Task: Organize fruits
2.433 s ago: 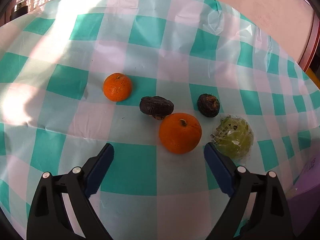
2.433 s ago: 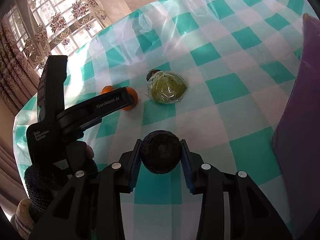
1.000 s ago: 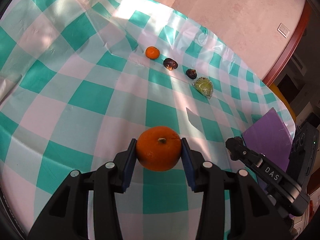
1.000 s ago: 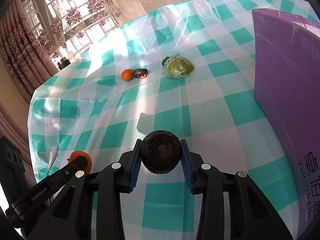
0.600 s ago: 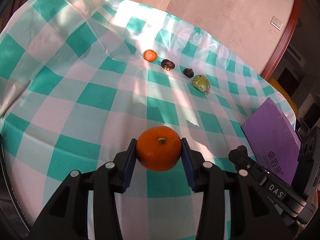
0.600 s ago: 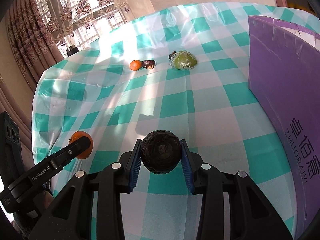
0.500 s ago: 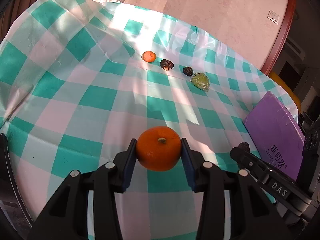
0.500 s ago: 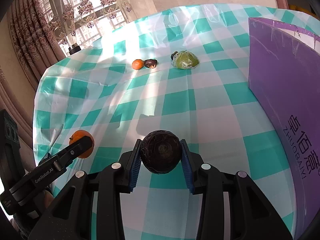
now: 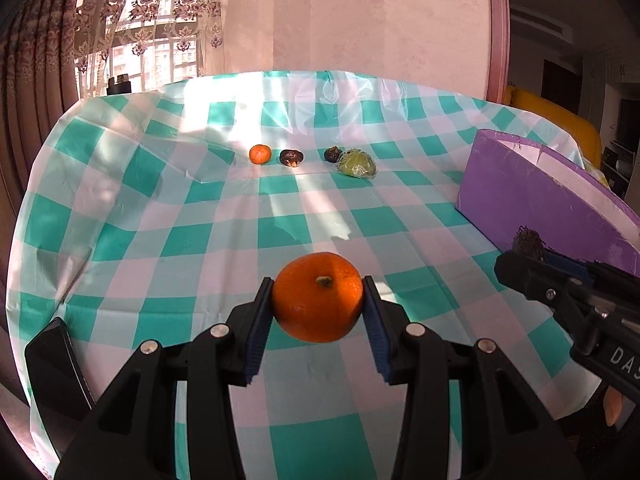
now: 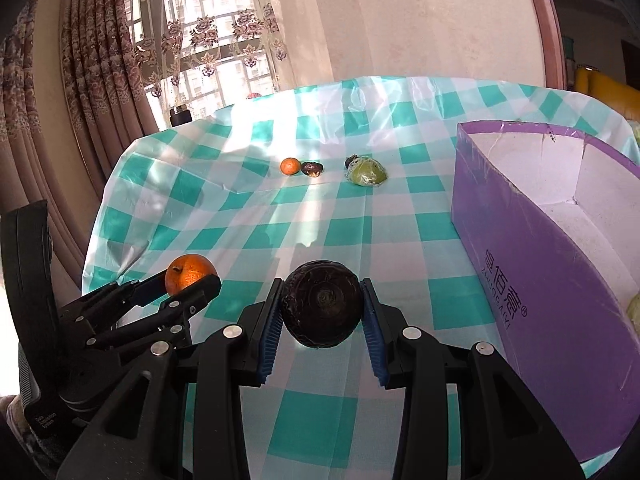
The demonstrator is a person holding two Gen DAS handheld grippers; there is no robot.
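Purple box (image 9: 532, 184) at right on checked cloth (image 9: 192, 240), interior hidden in left wrist view. Left gripper (image 9: 318, 312) clamped on large orange (image 9: 318, 296), held above cloth.

Right wrist view: box interior white, pale-green item (image 10: 635, 312) at near edge. Right gripper (image 10: 320, 316) pinching dark round fruit (image 10: 321, 310), just left of box.
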